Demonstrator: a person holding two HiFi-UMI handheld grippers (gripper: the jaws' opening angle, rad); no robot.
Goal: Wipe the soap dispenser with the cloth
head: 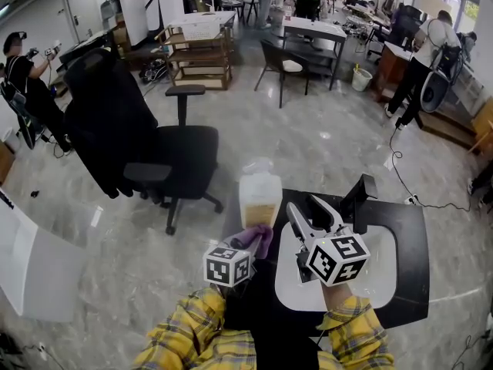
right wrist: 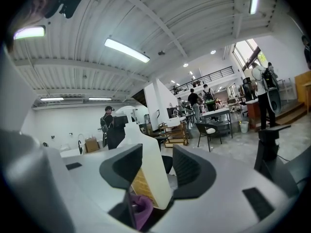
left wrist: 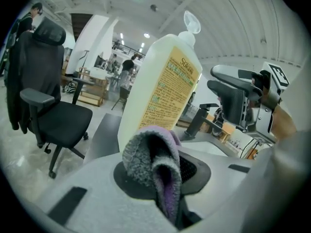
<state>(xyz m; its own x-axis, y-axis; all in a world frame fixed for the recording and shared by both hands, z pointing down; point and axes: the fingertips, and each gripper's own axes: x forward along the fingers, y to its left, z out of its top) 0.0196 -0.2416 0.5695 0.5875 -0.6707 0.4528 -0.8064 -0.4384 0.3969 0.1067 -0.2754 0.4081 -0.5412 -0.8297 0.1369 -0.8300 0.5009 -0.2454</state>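
The soap dispenser [head: 259, 195], a translucent pump bottle with yellowish soap, stands upright at the far left of the black counter [head: 408, 230]. My left gripper [head: 245, 247] is shut on a grey-purple cloth [head: 259, 239], just in front of the bottle's base. In the left gripper view the bunched cloth [left wrist: 150, 154] sticks out of the left gripper [left wrist: 163, 176] close to the bottle's labelled side [left wrist: 163, 89]. My right gripper [head: 312, 216] is open beside the bottle, to its right. In the right gripper view the bottle [right wrist: 148, 149] shows through the right gripper [right wrist: 156, 171], with the cloth [right wrist: 141, 210] below.
A white sink basin [head: 377, 280] is set in the counter, with a black faucet [head: 358, 195] behind it. A black office chair [head: 146, 145] stands to the left on the floor. Tables, chairs and several people are farther back.
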